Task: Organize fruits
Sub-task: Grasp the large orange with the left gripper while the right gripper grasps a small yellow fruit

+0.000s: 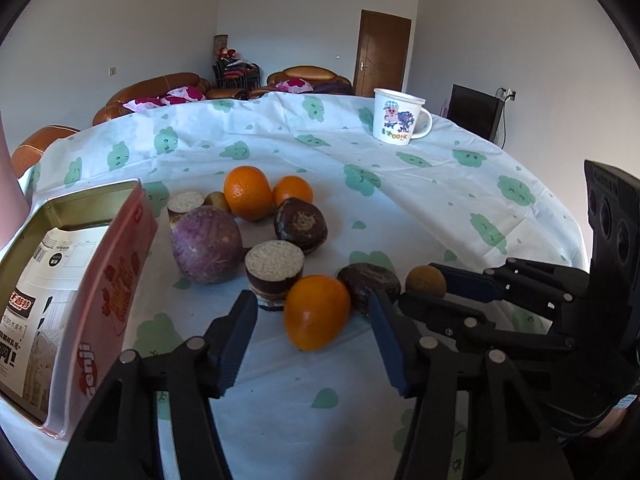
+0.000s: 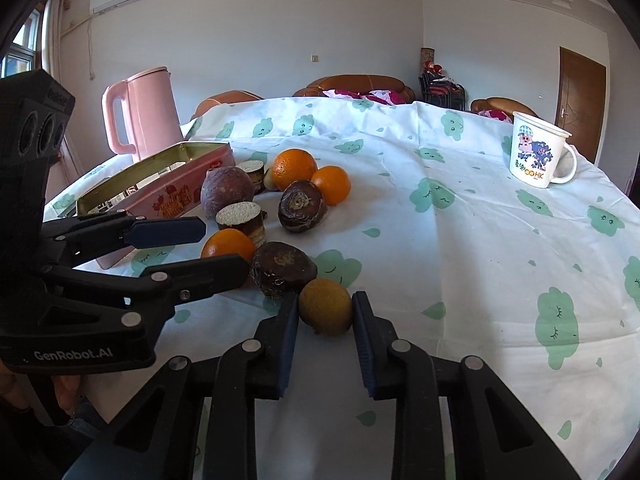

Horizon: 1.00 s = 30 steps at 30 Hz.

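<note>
Fruits lie clustered on the table. My left gripper (image 1: 312,312) is open, its fingers on either side of an orange (image 1: 316,312) on the cloth. My right gripper (image 2: 325,312) is shut on a small brown-green fruit (image 2: 325,311), also seen in the left wrist view (image 1: 425,281). Around them lie dark brown round fruits (image 1: 301,225) (image 2: 282,266), a purple round fruit (image 1: 207,244), cut brown pieces with pale tops (image 1: 274,270), and two more oranges (image 1: 247,192) (image 1: 293,191). An open pink tin (image 1: 100,280) stands at the left.
A white cartoon mug (image 1: 398,122) stands at the far right of the table. A pink kettle (image 2: 140,114) stands behind the tin. The table carries a white cloth with green clouds (image 2: 480,240). Sofas and a door are behind.
</note>
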### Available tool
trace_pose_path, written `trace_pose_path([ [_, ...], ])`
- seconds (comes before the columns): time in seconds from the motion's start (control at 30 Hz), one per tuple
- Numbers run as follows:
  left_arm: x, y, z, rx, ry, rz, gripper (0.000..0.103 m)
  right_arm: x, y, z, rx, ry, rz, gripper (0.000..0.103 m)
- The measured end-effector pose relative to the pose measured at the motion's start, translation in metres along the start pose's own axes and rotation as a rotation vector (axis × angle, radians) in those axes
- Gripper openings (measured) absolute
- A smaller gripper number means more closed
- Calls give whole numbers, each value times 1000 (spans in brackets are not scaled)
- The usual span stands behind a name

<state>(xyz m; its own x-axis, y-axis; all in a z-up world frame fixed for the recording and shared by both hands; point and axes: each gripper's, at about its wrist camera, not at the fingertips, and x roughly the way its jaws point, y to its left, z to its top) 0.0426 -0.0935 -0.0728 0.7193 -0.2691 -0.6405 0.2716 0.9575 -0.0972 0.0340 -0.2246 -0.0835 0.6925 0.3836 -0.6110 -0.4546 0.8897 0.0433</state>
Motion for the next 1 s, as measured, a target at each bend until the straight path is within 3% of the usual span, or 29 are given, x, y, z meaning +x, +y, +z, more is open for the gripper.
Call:
trace_pose_path([
  [0.13,7,1,2,-8,38,-9,55,0,2,1,-8,-6,-10,29],
  [0.23,11,5,2,-32,51,-38,36,-2,2,-1,-7,-14,-5,29],
  [0.67,-7,11,-2,-50,-54,-69,34,-15,3,4,-5,-77,-34,29],
  [1.0,-25,12,2,-25,-153,-13,34,-26,4,9,-1,-138,-42,29],
])
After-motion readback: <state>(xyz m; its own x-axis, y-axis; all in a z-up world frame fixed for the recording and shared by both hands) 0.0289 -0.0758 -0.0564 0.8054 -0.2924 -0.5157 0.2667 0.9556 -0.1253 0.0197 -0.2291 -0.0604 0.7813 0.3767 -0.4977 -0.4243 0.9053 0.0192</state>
